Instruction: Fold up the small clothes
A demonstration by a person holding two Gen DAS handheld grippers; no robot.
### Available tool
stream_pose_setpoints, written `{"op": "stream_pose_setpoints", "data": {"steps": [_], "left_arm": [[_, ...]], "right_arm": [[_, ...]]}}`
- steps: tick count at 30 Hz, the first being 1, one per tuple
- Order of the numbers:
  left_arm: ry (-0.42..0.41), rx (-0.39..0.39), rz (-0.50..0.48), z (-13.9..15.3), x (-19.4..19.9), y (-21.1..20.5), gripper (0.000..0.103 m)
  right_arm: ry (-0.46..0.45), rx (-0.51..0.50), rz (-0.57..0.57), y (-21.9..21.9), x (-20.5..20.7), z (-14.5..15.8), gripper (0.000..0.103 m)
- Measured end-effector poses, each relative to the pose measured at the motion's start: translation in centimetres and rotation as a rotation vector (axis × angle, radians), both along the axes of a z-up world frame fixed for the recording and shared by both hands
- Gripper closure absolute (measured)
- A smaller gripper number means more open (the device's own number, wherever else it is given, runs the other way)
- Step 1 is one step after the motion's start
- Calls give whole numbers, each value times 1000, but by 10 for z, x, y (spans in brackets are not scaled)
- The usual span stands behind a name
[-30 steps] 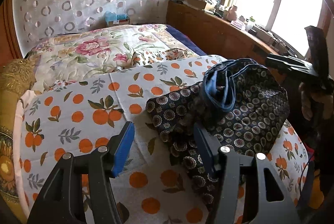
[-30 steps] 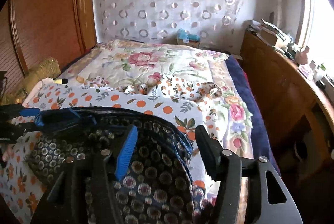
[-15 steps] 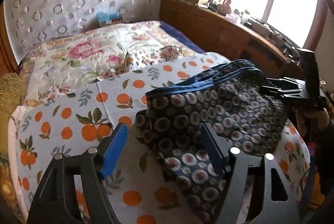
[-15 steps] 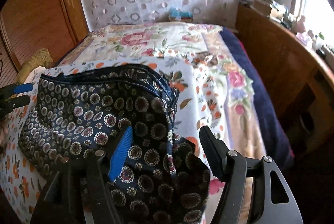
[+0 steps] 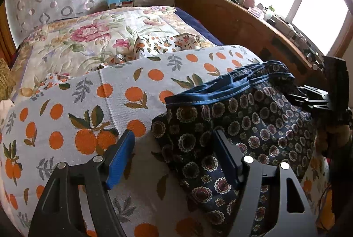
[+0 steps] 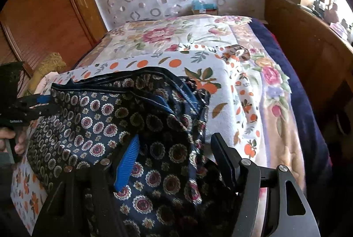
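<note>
Dark navy shorts [image 5: 238, 126] with a round medallion print and a blue waistband lie spread on an orange-print cloth [image 5: 110, 100] on the bed; they also show in the right wrist view [image 6: 132, 117]. My left gripper [image 5: 174, 155] is open, and the shorts' left edge lies between its fingers. My right gripper [image 6: 176, 157] is open over the shorts' right side, with cloth between its fingers. Each gripper shows in the other's view, the right one [image 5: 315, 100] at the shorts' far side and the left one [image 6: 33, 106] at the waistband's left end.
A floral quilt [image 5: 92, 38] covers the bed behind the cloth. A wooden sideboard [image 5: 242, 23] cluttered with small items runs along the right under the window. A wooden wardrobe [image 6: 44, 16] stands at the left. A small blue box [image 6: 204, 7] sits by the curtain.
The shorts went from bunched up to spread flat with the waistband stretched wide. Both grippers drew apart and back a little and stayed open.
</note>
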State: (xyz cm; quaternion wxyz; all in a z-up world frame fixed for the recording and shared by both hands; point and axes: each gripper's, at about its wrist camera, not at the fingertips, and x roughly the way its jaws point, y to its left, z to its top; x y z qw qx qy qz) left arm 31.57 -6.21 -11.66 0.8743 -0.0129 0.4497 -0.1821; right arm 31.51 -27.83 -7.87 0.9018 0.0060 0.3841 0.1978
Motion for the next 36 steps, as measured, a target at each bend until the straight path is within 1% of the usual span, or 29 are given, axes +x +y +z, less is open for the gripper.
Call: {"op": "stream_pose_setpoints", "data": {"steps": [1, 2, 3, 4, 5, 6, 7, 8, 9, 10, 11, 13, 14, 17, 19, 24, 27, 30, 36], "left_arm": [[-3, -1, -3, 0, 1, -1, 30], [-8, -1, -6, -1, 1, -2, 30], [-13, -5, -11, -1, 1, -2, 33], [-19, -8, -15, -1, 0, -2, 40], [-22, -17, -24, -1, 0, -3, 44], [-18, -31, -34, -1, 0, -3, 52], [-10, -51, -45, -1, 1, -3, 59], [-5, -58, -47, -1, 1, -3, 63], [3, -64, -50, -1, 2, -2, 79], [21, -88, -57, -1, 3, -1, 89], [32, -111, -59, -1, 3, -2, 95], [9, -119, -61, 7, -4, -1, 97], [-17, -127, -61, 15, -10, 0, 97], [-71, -170, -63, 37, -26, 7, 97], [-105, -177, -50, 48, -37, 14, 97], [-207, -152, -8, 80, -68, 32, 97], [-271, -118, 45, 97, -85, 52, 98], [-314, -90, 93, 106, -99, 74, 98], [-365, -76, 193, 113, -124, 122, 98]], "right_arm": [[-2, -3, 7, 2, -2, 0, 36], [-4, -9, 19, 4, -1, 0, 41], [-4, -13, 28, 6, -1, -1, 46], [-4, -12, 39, 7, 0, 0, 50], [-5, -10, 49, 8, -1, -1, 56], [-5, 1, 64, 8, -1, -3, 67], [-1, 18, 77, 8, -2, -3, 72], [5, 35, 91, 7, -2, -4, 80], [2, 44, 98, 6, -3, -4, 84], [-6, 44, 101, 6, -4, -4, 86], [-16, 38, 105, 6, -6, -4, 88], [-45, 25, 99, 7, -11, 1, 90], [-63, 25, 97, 7, -15, 4, 90], [-120, 48, 94, 5, -27, 19, 91], [-165, 56, 93, 6, -33, 30, 91], [-254, 71, 147, 24, -45, 54, 91], [-315, 70, 196, 41, -51, 66, 91], [-350, 64, 254, 62, -56, 75, 91], [-383, 51, 357, 112, -51, 86, 91]]}}
